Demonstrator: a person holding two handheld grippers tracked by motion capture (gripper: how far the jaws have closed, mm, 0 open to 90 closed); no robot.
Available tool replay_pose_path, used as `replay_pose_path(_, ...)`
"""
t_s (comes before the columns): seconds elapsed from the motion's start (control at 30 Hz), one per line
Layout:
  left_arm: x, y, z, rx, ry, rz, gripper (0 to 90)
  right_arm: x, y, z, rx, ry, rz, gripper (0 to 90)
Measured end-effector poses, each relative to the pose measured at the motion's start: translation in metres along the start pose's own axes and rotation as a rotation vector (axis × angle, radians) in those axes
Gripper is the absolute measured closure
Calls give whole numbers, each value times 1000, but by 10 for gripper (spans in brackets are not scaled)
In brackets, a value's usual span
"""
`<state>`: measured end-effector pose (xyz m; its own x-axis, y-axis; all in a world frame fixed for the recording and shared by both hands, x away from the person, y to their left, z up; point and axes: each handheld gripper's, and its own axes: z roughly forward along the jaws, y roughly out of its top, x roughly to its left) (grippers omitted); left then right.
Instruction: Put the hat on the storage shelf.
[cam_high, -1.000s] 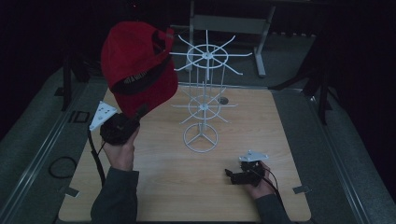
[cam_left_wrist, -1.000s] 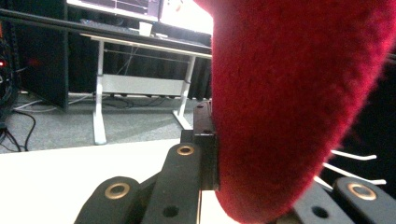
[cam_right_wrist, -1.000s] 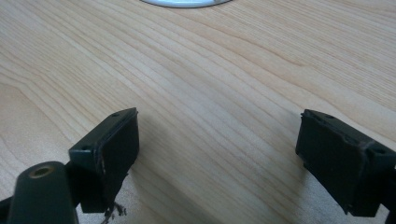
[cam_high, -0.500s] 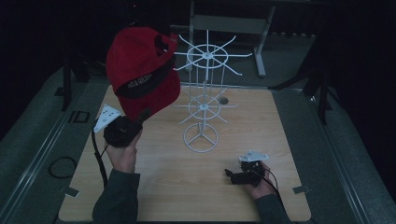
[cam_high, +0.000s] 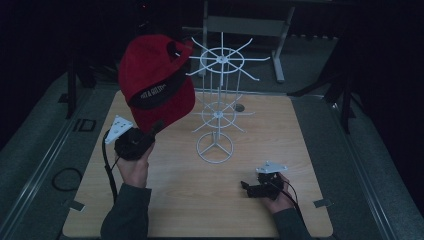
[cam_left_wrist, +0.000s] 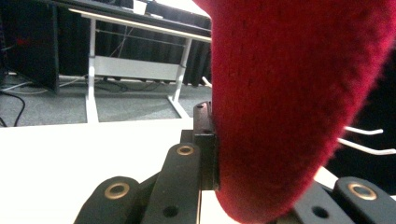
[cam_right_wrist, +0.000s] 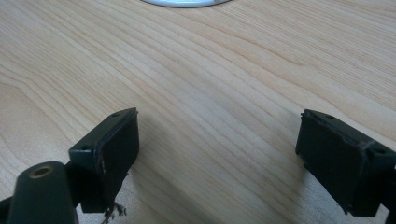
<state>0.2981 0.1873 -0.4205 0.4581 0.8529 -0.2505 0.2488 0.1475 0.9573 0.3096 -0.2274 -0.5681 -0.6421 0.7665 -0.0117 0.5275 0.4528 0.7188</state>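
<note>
A red cap (cam_high: 155, 85) with a black band inside hangs in the air left of the white wire stand (cam_high: 217, 107). Its rim almost touches the stand's top ring of spokes. My left gripper (cam_high: 156, 127) is shut on the cap's brim from below. In the left gripper view the red brim (cam_left_wrist: 289, 93) is clamped between the black jaws of that gripper (cam_left_wrist: 215, 154). My right gripper (cam_high: 247, 187) lies on the wooden table (cam_high: 300, 140) near the front right. Its jaws stand wide open in the right gripper view (cam_right_wrist: 217, 154) with only bare wood between them.
The stand's round base (cam_high: 215, 147) sits mid-table, and its edge shows at the top of the right gripper view (cam_right_wrist: 182, 2). A white table frame (cam_high: 245, 25) stands behind the table. A cable loop (cam_high: 65, 177) lies on the floor at the left.
The left hand and the cap have drifted slightly right and down, toward the stand. The right gripper has stayed where it was.
</note>
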Motion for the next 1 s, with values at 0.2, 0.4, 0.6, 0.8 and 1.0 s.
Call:
replay_pose_path(0.2,1,-6,3,15,-4,-6,855,0,0,0,0,0,0,132)
replay_pose_path(0.4,0,-14,6,30,-6,-9,855,0,0,0,0,1,0,132)
replay_pose_path(0.6,0,-22,10,47,-9,-17,853,0,0,0,-1,0,0,133)
replay_pose_path(0.8,-1,-28,13,70,-14,-11,851,0,0,0,-2,0,0,132)
replay_pose_path(1.0,-2,-34,16,92,-21,-5,848,0,0,0,-2,0,-2,132)
